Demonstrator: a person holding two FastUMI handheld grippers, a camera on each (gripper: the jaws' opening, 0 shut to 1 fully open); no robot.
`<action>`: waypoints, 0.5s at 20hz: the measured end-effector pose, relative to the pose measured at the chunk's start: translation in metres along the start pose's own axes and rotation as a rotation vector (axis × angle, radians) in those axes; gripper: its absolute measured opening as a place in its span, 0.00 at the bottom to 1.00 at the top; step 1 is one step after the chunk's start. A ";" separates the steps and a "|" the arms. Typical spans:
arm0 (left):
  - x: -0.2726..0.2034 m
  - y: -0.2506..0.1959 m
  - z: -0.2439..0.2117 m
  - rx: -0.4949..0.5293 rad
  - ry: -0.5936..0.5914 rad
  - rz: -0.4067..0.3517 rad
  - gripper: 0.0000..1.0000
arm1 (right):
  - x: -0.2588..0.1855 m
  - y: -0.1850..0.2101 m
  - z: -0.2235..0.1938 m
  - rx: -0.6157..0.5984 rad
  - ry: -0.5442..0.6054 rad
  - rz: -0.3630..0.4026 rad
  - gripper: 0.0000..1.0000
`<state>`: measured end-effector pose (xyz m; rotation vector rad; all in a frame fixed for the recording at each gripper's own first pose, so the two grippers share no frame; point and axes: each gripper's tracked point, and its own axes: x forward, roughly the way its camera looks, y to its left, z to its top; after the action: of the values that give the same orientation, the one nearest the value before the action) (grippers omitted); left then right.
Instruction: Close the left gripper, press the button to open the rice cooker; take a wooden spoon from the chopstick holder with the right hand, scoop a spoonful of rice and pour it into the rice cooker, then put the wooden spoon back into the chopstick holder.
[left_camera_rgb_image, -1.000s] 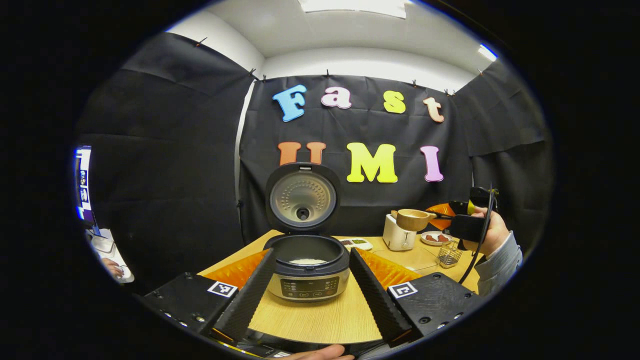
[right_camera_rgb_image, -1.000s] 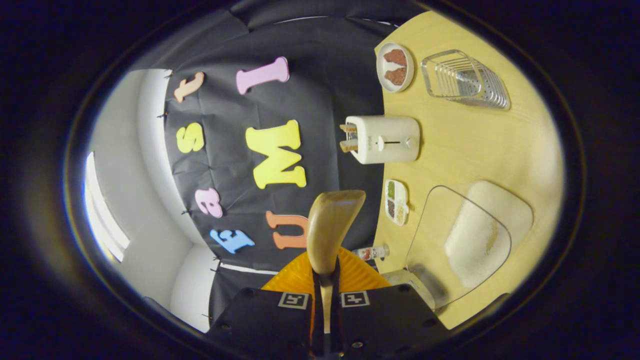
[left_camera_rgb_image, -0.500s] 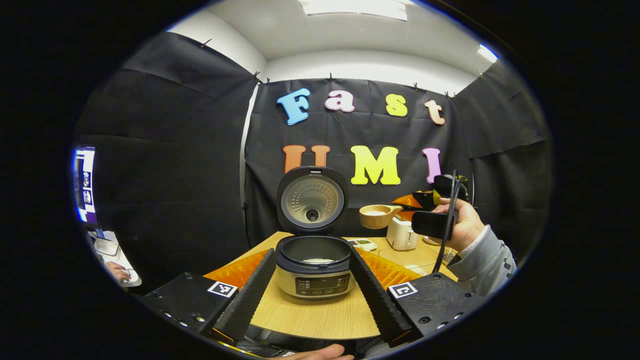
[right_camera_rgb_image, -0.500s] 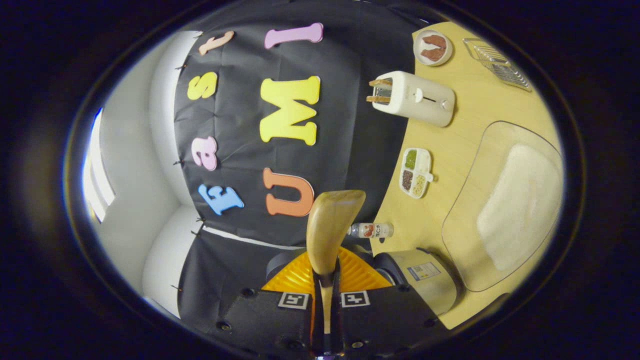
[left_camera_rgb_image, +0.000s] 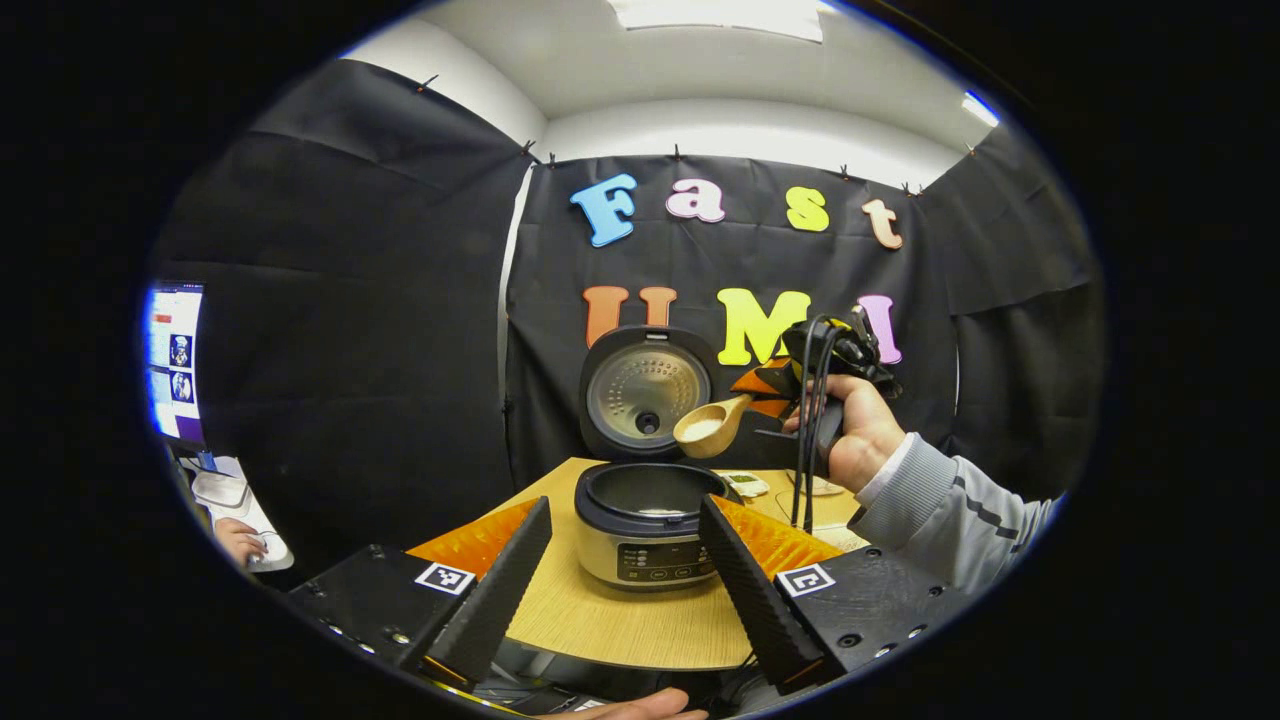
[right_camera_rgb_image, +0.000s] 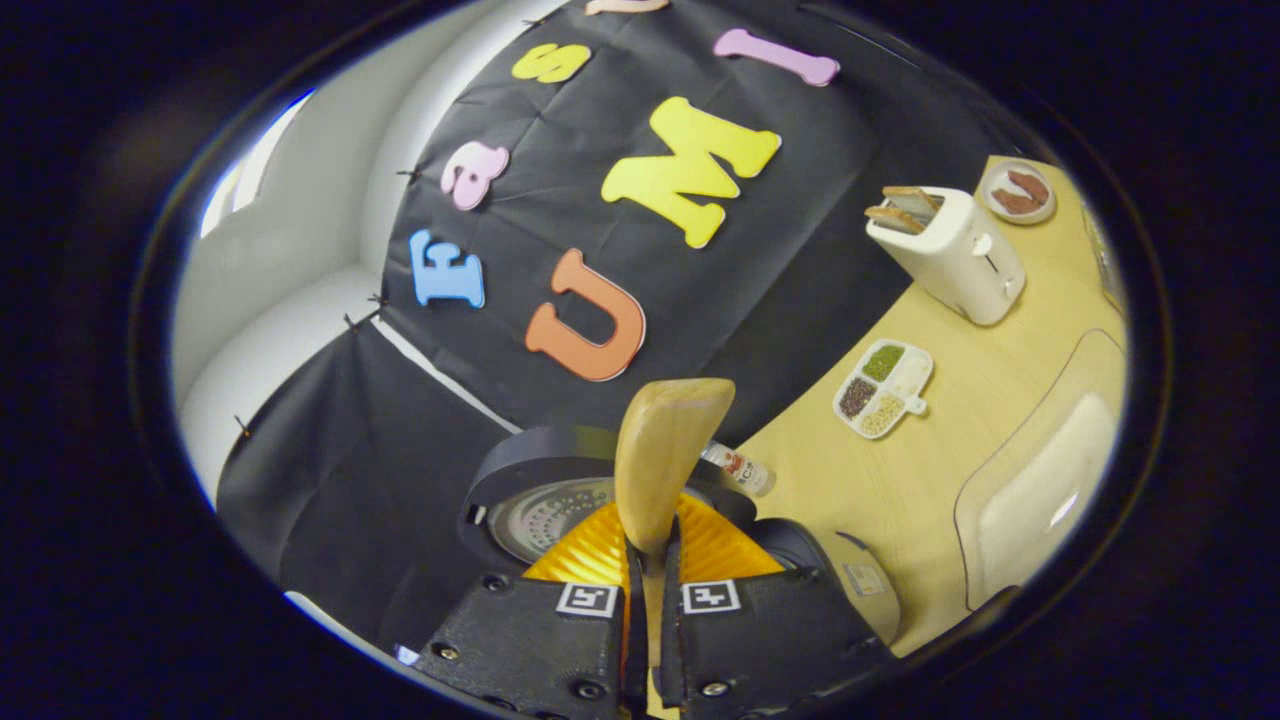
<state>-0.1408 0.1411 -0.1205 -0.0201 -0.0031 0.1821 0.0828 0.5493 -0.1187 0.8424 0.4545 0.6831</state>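
Rice sits in the wooden spoon (left_camera_rgb_image: 707, 428), pinched by the right hand-held gripper (right_camera_rgb_image: 648, 590) above the open rice cooker (left_camera_rgb_image: 645, 520); tipping early could spill grains onto the worktop (left_camera_rgb_image: 620, 625). Left hand-held gripper (left_camera_rgb_image: 622, 575) gapes wide.

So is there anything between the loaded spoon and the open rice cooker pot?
Nothing visible. The wooden spoon, held by the right gripper, hangs just above the pot's right rim; the rice cooker has its lid upright behind.

No wording can be read anywhere; the control panel on the silver rice cooker (left_camera_rgb_image: 646, 560), the sticker on its side (right_camera_rgb_image: 862, 578) and the label on the small clear bottle (right_camera_rgb_image: 738, 467) are all too small to make out.
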 end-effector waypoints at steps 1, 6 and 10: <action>0.000 0.002 -0.002 -0.002 0.002 0.002 0.94 | 0.004 0.003 -0.005 -0.033 0.004 0.000 0.10; -0.002 0.010 -0.006 -0.025 0.008 0.005 0.94 | 0.017 0.012 -0.026 -0.211 0.034 0.001 0.10; -0.004 0.012 -0.006 -0.019 0.007 0.004 0.94 | 0.019 0.017 -0.027 -0.392 0.024 -0.002 0.10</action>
<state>-0.1469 0.1520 -0.1265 -0.0394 0.0023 0.1856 0.0734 0.5847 -0.1233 0.4636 0.3280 0.7507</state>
